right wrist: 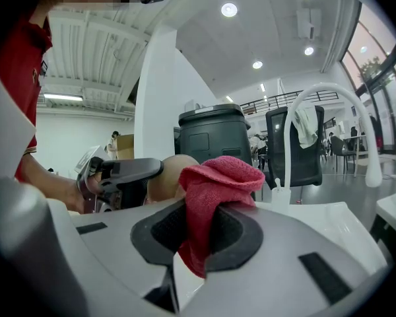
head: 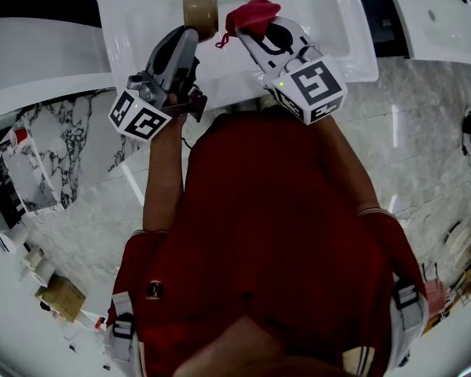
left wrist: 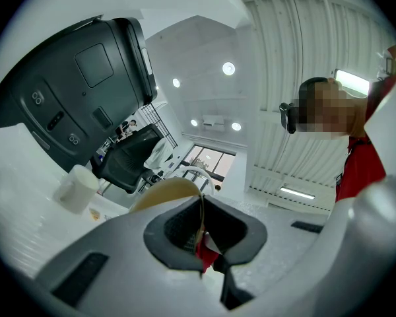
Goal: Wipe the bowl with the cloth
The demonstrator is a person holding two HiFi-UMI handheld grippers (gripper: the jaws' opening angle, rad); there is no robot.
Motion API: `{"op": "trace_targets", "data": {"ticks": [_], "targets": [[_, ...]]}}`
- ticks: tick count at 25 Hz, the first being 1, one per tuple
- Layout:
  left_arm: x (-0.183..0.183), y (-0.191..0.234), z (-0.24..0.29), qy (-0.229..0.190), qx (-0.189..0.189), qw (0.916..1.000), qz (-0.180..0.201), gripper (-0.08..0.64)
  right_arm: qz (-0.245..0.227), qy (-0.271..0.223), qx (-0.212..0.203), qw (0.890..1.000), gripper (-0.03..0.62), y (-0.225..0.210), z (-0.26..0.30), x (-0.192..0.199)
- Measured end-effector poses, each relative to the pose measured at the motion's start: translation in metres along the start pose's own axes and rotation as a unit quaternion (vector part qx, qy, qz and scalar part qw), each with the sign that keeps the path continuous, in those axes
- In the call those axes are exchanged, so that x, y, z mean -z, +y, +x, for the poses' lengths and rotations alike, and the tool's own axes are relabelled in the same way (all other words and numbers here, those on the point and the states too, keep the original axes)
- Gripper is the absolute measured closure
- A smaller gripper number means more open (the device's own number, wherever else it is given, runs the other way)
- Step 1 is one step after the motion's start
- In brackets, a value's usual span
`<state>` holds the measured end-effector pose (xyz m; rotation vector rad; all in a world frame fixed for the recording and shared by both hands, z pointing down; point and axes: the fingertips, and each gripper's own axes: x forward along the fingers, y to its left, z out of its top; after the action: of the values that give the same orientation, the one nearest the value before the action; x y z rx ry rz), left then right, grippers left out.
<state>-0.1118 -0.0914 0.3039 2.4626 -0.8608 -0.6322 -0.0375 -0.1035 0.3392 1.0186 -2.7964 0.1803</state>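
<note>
From the head view, my left tongs [head: 195, 31] hold the tan bowl [head: 200, 10] over the white sink [head: 330, 22]. My right tongs [head: 247, 31] hold the red cloth [head: 251, 14] just beside the bowl. In the left gripper view, the jaws are pinched narrow on the bowl's thin rim, and a white cup [left wrist: 76, 188] stands off to the left. In the right gripper view, the jaws clamp the cloth, which bunches up over them, with the bowl close behind.

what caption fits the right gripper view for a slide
Right gripper clamps a red cloth beside the tan bowl held by the left gripper.
</note>
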Motion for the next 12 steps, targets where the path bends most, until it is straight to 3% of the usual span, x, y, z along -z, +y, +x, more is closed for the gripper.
{"op": "trace_targets", "data": {"ticks": [12], "targets": [[0.0003,0.0021,-0.0035,-0.008,-0.004,1.0,-0.002,0.54,0.0,0.001,0.004,1.0,0.538,-0.0019,-0.0009,0.0018]]}}
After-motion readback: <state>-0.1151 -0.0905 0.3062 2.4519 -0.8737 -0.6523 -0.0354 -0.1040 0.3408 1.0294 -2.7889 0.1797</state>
